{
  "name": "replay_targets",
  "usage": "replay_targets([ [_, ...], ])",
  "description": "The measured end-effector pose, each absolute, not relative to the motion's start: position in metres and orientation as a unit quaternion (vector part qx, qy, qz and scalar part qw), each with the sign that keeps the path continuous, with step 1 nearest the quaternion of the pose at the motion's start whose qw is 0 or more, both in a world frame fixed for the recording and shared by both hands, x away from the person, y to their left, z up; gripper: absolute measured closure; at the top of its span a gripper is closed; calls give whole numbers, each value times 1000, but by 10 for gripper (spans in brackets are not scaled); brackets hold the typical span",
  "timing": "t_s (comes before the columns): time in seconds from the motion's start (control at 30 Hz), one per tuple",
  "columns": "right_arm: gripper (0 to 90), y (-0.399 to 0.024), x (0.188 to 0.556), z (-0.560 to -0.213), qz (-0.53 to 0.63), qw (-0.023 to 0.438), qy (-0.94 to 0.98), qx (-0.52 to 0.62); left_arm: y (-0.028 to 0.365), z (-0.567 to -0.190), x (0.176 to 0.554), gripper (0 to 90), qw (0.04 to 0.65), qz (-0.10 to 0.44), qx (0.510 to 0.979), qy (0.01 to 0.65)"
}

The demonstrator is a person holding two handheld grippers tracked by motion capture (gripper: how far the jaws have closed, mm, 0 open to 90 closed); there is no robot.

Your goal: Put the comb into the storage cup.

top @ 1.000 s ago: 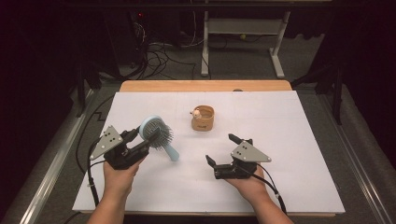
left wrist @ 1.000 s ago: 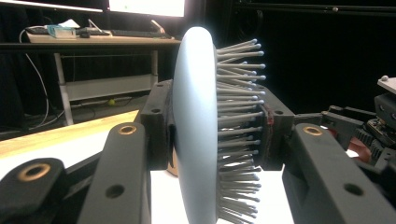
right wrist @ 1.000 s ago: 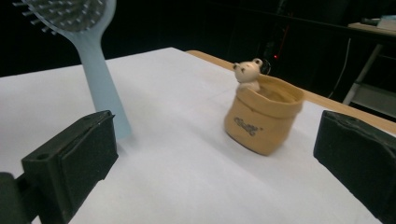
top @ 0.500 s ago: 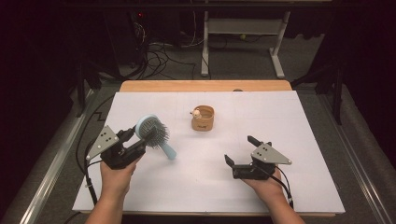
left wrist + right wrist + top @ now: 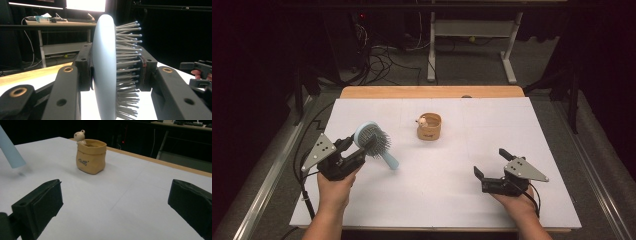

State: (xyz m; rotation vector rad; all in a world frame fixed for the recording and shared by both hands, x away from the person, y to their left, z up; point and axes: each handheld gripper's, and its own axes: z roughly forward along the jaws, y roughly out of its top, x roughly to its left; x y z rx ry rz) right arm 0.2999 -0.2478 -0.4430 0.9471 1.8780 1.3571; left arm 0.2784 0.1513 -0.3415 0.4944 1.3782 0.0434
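The left tool (image 5: 354,150) clamps a pale blue round hairbrush with grey metal bristles (image 5: 373,142) by its head, one black jaw pressed on the smooth back and the other against the bristle side, as the left gripper view shows from close by (image 5: 110,67). In the high view the brush is held above the left part of the white surface (image 5: 447,200), its head raised and its bristles facing toward the middle of the surface, while its light blue handle slants down to the right with the tip close over the sheet; whether the tip touches it I cannot tell. The right tool (image 5: 492,167) sits low over the right part of the surface, well apart from the brush, with its jaws spread wide and nothing between them; the right gripper view shows bare white sheet in that gap (image 5: 115,202). A small tan sack-shaped ceramic pot with a little cream figure on its rim (image 5: 429,126) stands upright near the middle of the surface, farther from the person than both tools, apart from each.
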Motion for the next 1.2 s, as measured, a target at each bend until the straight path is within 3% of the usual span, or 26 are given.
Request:
replay_targets([
  [0.3,3,-267,294,-446,518,321,698,375,151,-342,279,574,744,22,227,628],
  [1.2,3,-270,293,-449,528,318,694,374,121,-334,291,575,741,20,246,624],
])
